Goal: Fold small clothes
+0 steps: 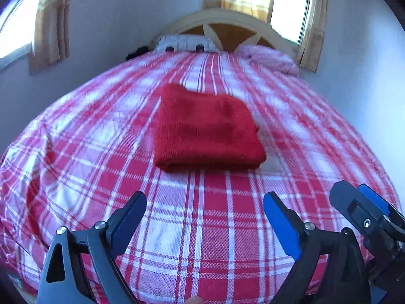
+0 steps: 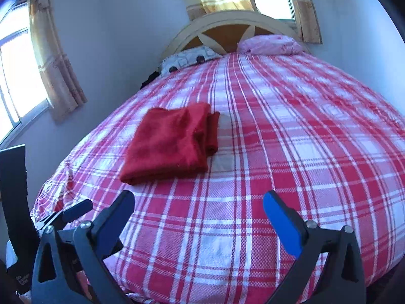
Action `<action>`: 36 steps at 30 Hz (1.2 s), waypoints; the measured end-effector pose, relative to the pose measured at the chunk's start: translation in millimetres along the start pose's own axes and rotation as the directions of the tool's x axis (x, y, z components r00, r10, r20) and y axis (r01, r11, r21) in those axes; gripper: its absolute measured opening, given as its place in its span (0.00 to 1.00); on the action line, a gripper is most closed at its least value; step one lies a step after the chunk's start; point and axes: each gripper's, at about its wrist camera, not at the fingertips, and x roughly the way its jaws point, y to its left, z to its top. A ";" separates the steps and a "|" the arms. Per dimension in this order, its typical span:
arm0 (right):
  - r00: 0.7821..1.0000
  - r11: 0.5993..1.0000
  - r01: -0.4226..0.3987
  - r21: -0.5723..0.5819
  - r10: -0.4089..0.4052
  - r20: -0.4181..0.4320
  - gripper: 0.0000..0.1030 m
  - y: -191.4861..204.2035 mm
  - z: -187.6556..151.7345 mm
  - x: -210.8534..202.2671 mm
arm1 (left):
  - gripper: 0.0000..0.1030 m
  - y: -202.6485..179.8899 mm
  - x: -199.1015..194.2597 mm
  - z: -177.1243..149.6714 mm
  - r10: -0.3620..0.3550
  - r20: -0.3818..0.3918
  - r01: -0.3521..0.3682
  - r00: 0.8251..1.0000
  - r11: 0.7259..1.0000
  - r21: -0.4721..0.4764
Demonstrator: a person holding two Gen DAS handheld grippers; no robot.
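Observation:
A red cloth point(image 1: 206, 129) lies folded into a thick rectangle on the red-and-white checked bedspread point(image 1: 202, 228), in the middle of the bed. In the right wrist view the same red cloth point(image 2: 172, 143) sits ahead and to the left, with folded layers showing at its right edge. My left gripper point(image 1: 205, 207) hovers over the near part of the bed, short of the cloth, open with nothing between its fingers. My right gripper point(image 2: 198, 206) is also open and empty, apart from the cloth. The right gripper's fingers point(image 1: 359, 202) show at the right edge of the left wrist view.
A curved wooden headboard point(image 1: 227, 25) stands at the far end, with a white patterned pillow point(image 1: 184, 43) and a pink pillow point(image 1: 268, 55) before it. Curtained windows point(image 2: 22, 76) are on the left wall and behind the headboard. The bedspread point(image 2: 278, 152) stretches wide to the right.

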 end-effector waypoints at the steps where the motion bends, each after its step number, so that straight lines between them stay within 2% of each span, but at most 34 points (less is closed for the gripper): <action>1: 1.000 1.000 0.002 -0.009 -0.001 0.019 1.00 2.0 1.6 -5.7 | 0.93 1.9 -4.2 2.6 -0.002 0.012 0.002 1.000 1.000 -0.007; 3: 0.996 0.999 0.016 -0.037 -0.013 0.085 1.00 8.6 7.8 -23.4 | 0.93 4.4 -16.2 9.1 0.019 0.042 -0.018 0.999 1.000 -0.013; 5: 0.987 0.998 0.027 -0.060 -0.017 0.159 1.00 15.6 13.3 -42.8 | 0.93 4.2 -23.0 13.9 0.082 0.047 -0.082 0.996 0.997 0.005; 7: 0.972 0.996 0.039 -0.075 -0.020 0.235 1.00 21.2 16.3 -60.6 | 0.93 2.7 -32.0 15.3 0.133 0.073 -0.136 0.988 0.990 0.030; 9: 0.948 0.994 0.053 -0.093 -0.021 0.318 1.00 27.5 15.7 -77.4 | 0.93 2.5 -42.2 17.8 0.173 0.106 -0.177 0.979 0.984 0.034; 11: 0.927 0.992 0.068 -0.108 -0.023 0.373 1.00 31.3 15.5 -87.7 | 0.93 4.0 -51.2 19.5 0.188 0.130 -0.193 0.973 0.981 0.023; 16: 0.916 0.992 0.073 -0.099 -0.027 0.400 1.00 29.2 15.4 -91.2 | 0.93 3.2 -63.6 19.6 0.199 0.159 -0.204 0.967 0.979 0.012; 22: 0.904 0.995 0.076 -0.064 -0.042 0.424 1.00 22.9 12.6 -96.5 | 0.93 -9.4 -73.4 18.1 0.247 0.224 -0.266 0.943 0.962 0.060; 27: 0.906 0.994 0.078 -0.071 -0.041 0.422 1.00 24.3 9.2 -97.2 | 0.93 -7.9 -80.9 19.2 0.224 0.244 -0.241 0.944 0.970 0.042; 34: 0.895 0.989 0.113 -0.097 -0.059 0.442 1.00 30.9 4.8 -97.8 | 0.93 -14.2 -83.9 18.0 0.287 0.288 -0.315 0.914 0.947 0.057; 36: 0.896 0.988 0.116 -0.104 -0.059 0.440 1.00 31.5 3.9 -97.6 | 0.93 -13.9 -84.7 17.6 0.288 0.292 -0.317 0.912 0.947 0.053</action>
